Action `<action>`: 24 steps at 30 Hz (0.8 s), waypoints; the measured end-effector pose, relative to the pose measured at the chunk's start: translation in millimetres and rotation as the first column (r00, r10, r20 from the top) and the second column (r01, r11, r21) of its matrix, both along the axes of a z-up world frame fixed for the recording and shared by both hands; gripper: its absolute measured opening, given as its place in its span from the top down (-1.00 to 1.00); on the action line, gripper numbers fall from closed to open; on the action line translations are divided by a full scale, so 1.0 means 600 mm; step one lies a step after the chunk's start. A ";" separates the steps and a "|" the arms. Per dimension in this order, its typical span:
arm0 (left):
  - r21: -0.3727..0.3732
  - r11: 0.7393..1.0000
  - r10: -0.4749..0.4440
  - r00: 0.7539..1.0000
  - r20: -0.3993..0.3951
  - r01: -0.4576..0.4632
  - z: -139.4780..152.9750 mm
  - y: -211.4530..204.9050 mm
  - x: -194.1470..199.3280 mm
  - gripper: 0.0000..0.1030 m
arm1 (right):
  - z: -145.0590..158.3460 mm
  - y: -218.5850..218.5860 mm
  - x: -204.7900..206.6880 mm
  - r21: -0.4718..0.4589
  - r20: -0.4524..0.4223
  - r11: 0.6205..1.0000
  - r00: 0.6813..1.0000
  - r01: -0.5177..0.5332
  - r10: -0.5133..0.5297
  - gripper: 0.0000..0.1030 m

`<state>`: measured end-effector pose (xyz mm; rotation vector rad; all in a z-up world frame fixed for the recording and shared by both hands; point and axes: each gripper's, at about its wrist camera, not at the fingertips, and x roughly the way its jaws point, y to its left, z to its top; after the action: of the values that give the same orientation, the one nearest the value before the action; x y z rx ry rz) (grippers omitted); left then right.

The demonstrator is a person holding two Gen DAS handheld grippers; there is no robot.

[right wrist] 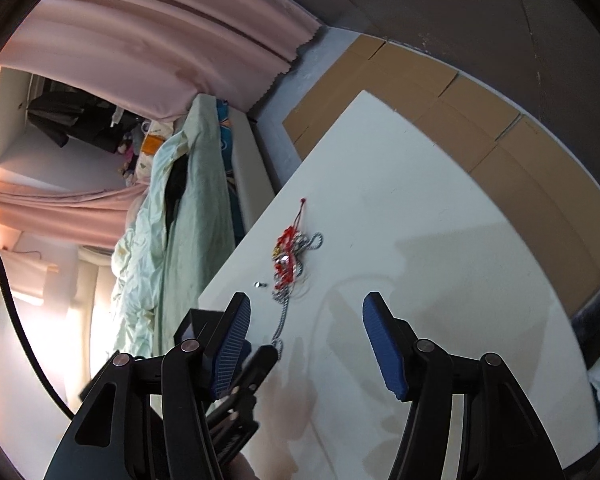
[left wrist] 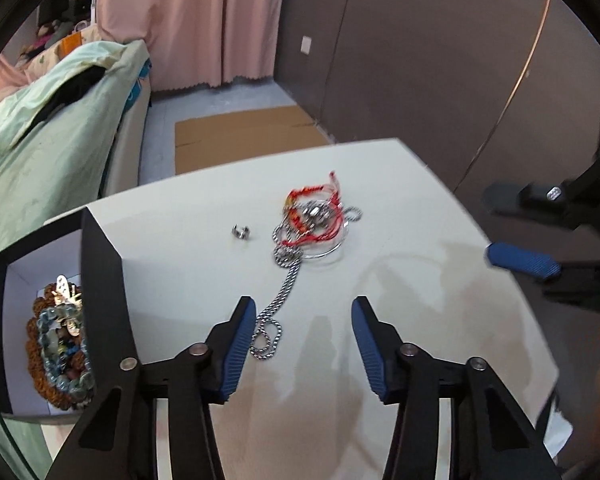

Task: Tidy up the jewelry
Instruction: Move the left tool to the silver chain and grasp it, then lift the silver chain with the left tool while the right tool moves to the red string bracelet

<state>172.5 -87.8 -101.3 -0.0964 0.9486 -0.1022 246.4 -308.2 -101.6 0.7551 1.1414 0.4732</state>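
**Jewelry pile on the table, both grippers empty**

While the left gripper hangs over the white table, its blue pads stand moderately apart with nothing between them; the tail of a silver chain lies just beside its left pad. The chain runs up into a tangle of red cord and silver pieces, with a small silver ring near it. A black box at the left holds beaded bracelets.

From the right wrist, the right gripper is also parted and empty, above the bare table, the pile ahead.
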 end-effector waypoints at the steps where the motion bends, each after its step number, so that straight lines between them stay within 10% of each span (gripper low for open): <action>1: 0.013 1.000 0.008 1.000 -0.006 -0.008 -0.006 0.000 0.005 0.07 | -0.001 -0.001 0.002 0.003 -0.003 1.000 1.000 0.002 -0.002 -0.17; 15: 0.135 0.991 0.015 0.999 -0.052 -0.008 -0.035 -0.007 -0.001 0.14 | 0.006 0.025 0.010 -0.083 0.007 0.995 0.998 -0.056 0.056 -0.17; 20: 0.137 0.991 -0.001 0.999 -0.033 0.006 -0.035 -0.014 -0.011 0.72 | 0.008 0.026 0.005 -0.100 0.007 0.993 0.998 -0.064 0.066 -0.18; 24: 0.104 0.994 0.027 0.999 -0.020 -0.025 -0.035 -0.012 -0.015 0.76 | 0.012 0.029 -0.008 -0.116 0.016 0.990 0.996 -0.082 0.085 -0.17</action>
<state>163.5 -94.9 -122.2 -0.0135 0.9718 -0.0276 241.4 -291.0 -94.6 0.6030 1.1734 0.4803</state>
